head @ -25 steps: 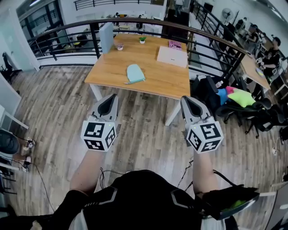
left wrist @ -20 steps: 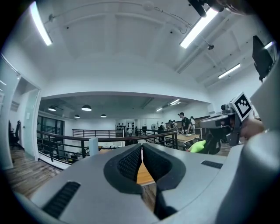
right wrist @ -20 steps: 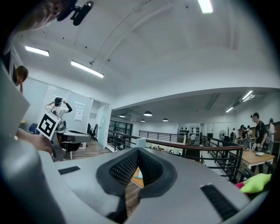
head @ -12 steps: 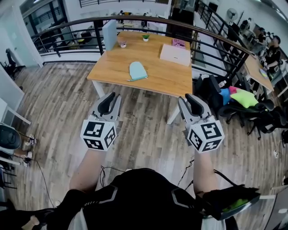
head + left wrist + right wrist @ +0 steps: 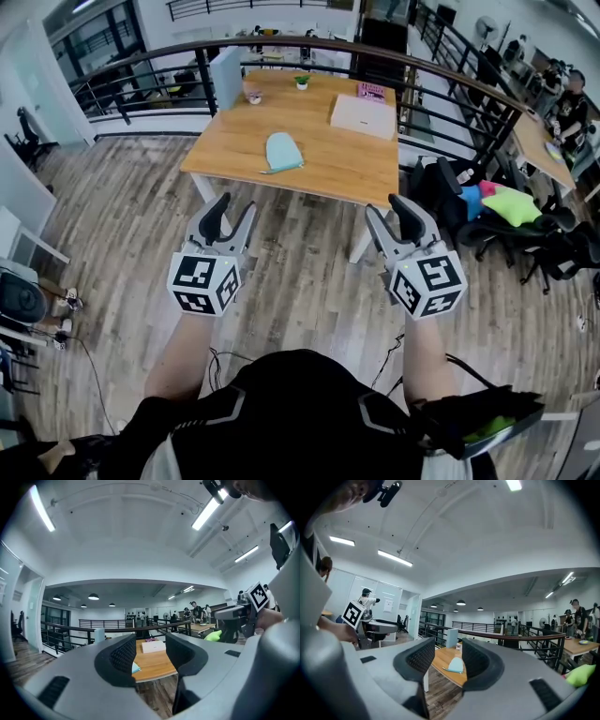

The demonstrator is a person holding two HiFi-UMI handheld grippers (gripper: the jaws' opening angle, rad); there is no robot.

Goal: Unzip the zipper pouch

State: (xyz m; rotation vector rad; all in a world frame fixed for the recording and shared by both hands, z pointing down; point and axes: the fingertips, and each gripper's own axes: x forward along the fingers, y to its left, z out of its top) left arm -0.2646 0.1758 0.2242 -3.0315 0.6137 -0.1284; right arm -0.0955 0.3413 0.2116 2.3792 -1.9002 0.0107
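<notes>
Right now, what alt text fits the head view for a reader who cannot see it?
A person, seen from above, holds the left gripper and the right gripper over a wood floor, both with jaws opening and nothing between them. Ahead, a light blue zipper pouch lies on a wooden table.

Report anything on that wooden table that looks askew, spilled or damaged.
Nothing stands out. The light blue pouch lies flat on the wooden table, inside its edges; the flat white item sits farther back. No spill or damage shows from this distance.
</notes>
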